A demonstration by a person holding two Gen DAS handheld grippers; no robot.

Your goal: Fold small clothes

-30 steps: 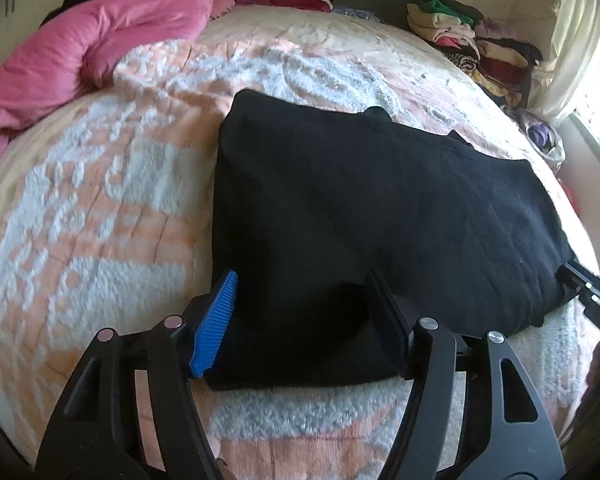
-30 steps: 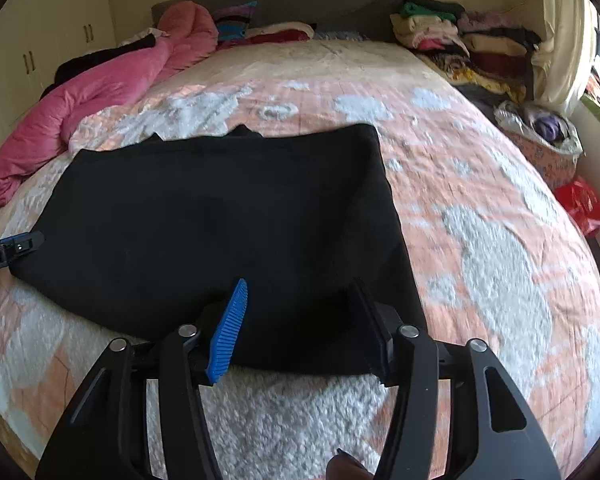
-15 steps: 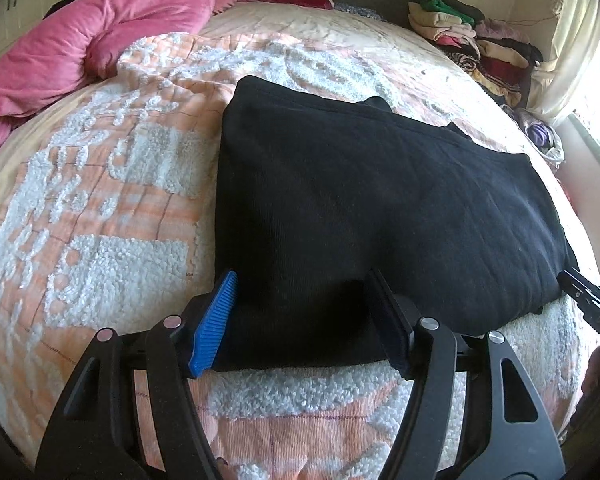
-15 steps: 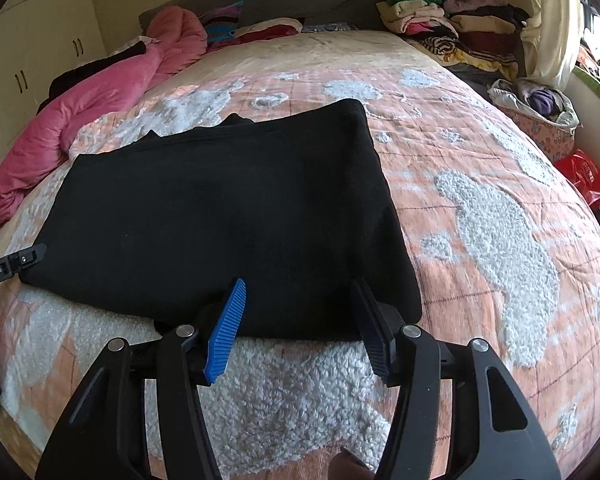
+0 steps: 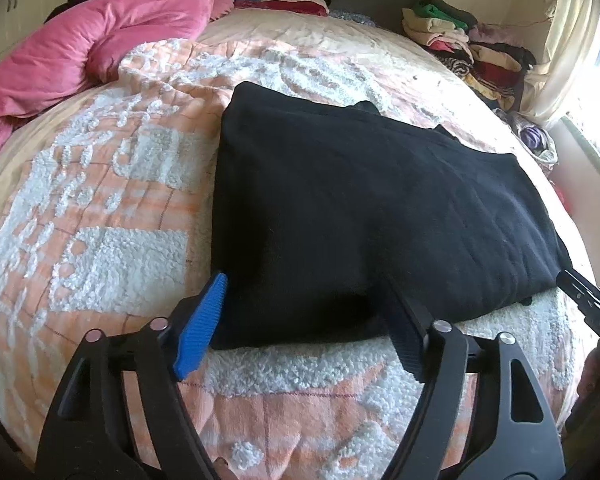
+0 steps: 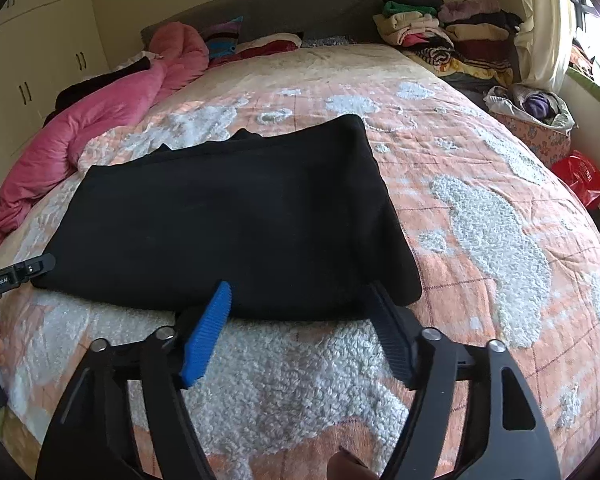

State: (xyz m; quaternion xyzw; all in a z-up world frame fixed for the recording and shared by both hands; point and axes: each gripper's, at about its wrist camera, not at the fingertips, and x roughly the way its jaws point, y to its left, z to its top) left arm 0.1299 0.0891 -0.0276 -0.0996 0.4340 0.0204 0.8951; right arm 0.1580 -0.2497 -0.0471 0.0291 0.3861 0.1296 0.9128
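Observation:
A black garment (image 5: 360, 208) lies folded into a flat rectangle on the peach-and-white bedspread (image 5: 100, 248). My left gripper (image 5: 304, 280) is at its near left corner. The jaws are opening: the blue pad (image 5: 204, 320) stands just off the cloth's edge and the cloth lies slack between the fingers. My right gripper (image 6: 300, 286) is at the near right corner of the same garment (image 6: 228, 216). Its jaws are opening too, and the near hem rests loose between them. Each gripper's tip shows at the other view's edge, the right gripper (image 5: 588, 300) and the left gripper (image 6: 20, 272).
A pink duvet (image 5: 80, 40) is bunched along the bed's left side. Stacked clothes (image 6: 432, 28) sit at the far right by the headboard (image 6: 300, 8). Right of the bed are a basket of laundry (image 6: 536, 116) and a red bag (image 6: 580, 178). Wardrobe doors (image 6: 40, 40) line the left wall.
Both grippers' jaws have spread wider around the garment's near hem. The right gripper has drawn back a little, so more fluffy bedspread shows in front of the cloth.

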